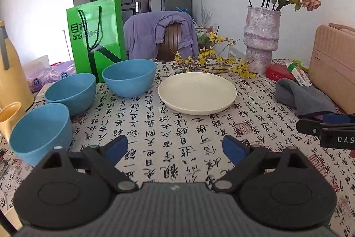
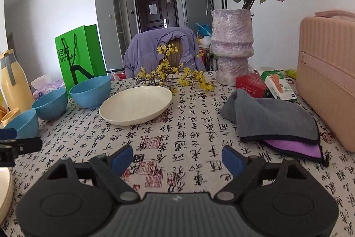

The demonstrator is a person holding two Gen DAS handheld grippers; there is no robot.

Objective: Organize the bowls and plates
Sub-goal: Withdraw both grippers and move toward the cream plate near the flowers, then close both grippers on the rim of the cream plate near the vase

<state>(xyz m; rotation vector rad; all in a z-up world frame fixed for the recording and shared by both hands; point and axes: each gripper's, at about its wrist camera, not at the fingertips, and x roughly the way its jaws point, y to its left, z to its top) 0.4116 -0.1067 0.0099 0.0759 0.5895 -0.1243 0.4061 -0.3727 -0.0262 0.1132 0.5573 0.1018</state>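
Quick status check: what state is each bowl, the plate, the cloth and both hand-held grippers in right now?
Near blue bowl: upright, empty, unstacked.
Middle blue bowl: upright, empty, unstacked.
Far blue bowl: upright, empty, unstacked.
Cream plate: flat on the tablecloth, empty.
Grey cloth: folded, lying on the table.
Left hand-held gripper: open, holding nothing.
Right hand-held gripper: open, holding nothing.

Ahead of the jaws, matt cream plate [image 1: 197, 93] and matt blue bowls [image 1: 129, 77] are resting on printed cloth tablecloth [image 1: 168, 137]; glossy green paper bag [image 1: 95, 37] is standing behind.

Both wrist views low over table [image 1: 168, 148], facing door; share plate [image 1: 197, 92], bowls.
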